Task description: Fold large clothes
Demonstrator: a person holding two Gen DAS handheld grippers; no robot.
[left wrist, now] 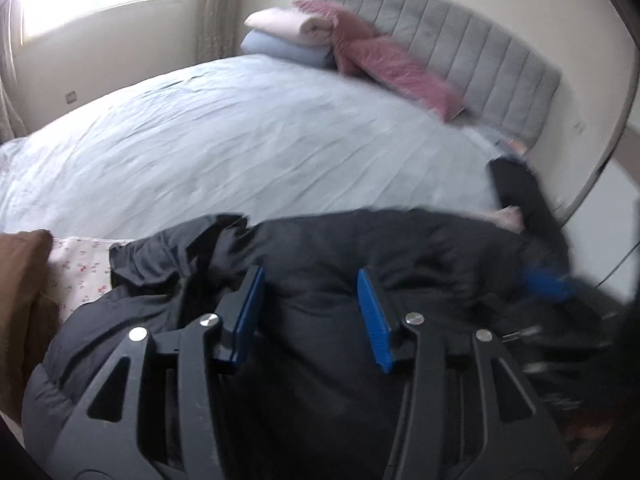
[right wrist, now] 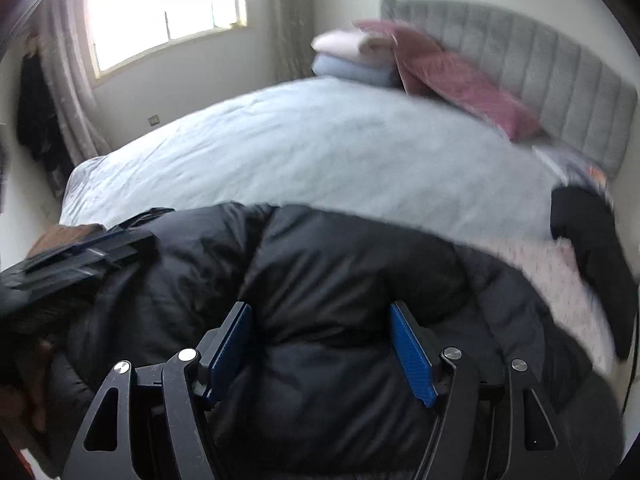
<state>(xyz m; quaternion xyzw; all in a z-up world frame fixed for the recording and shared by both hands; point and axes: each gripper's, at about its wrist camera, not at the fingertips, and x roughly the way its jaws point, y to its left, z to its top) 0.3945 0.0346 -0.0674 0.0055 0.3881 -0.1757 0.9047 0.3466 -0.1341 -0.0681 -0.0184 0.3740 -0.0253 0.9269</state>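
Observation:
A large black puffer jacket (left wrist: 328, 264) lies bunched at the near edge of the bed; it fills the lower half of the right wrist view (right wrist: 320, 280) too. My left gripper (left wrist: 312, 276) is open, its blue pads spread just above the jacket. My right gripper (right wrist: 320, 312) is open over the jacket's quilted middle. The left gripper also shows at the left of the right wrist view (right wrist: 84, 248), and the right gripper shows blurred at the right of the left wrist view (left wrist: 548, 280).
The bed has a pale blue cover (left wrist: 240, 140) and a grey padded headboard (left wrist: 460, 48). Folded pink and blue blankets (left wrist: 288, 32) and a dark pink cushion (left wrist: 400, 72) lie by the headboard. A brown item (left wrist: 20, 272) and a floral cloth (left wrist: 80, 268) lie left. Another black garment (right wrist: 588, 232) lies right.

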